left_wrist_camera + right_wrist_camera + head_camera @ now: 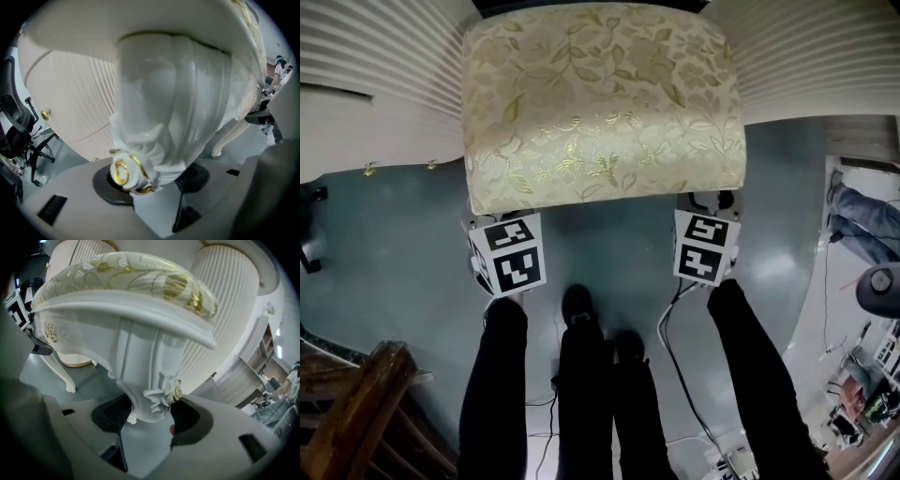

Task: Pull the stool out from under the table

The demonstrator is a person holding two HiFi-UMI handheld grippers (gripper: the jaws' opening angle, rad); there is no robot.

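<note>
The left gripper (154, 183) has its jaws closed partway on the stool's left front leg (168, 117), the carved white knee with its gilt rosette filling the gap between the dark pads. The right gripper (150, 418) is set the same way on the right front leg (145, 371), with a pad against each side of the carving. Both point steeply down from under the near edge of the seat, so from the head only their marker cubes (508, 255) show.

The stool (600, 103) stands on the grey floor (609, 244) in the gap between the table's ribbed pedestals (375, 56); its gold-leaf cushion is in full view, with its far edge at the table (825, 47).

The step in hand looks like the end of the grasp, with the pull itself yet to begin. The next move calls for both hands to draw back together and level, towards the person's feet, so the stool slides straight and does not swing into a pedestal (the carved legs are smooth and could slip in the pads).

Counted: one stool, two of its legs gripped; two grippers, two marker cubes; two pedestals; two small gilt knobs (367, 170) on the left one; one wooden chair (356, 403) at the lower left.
</note>
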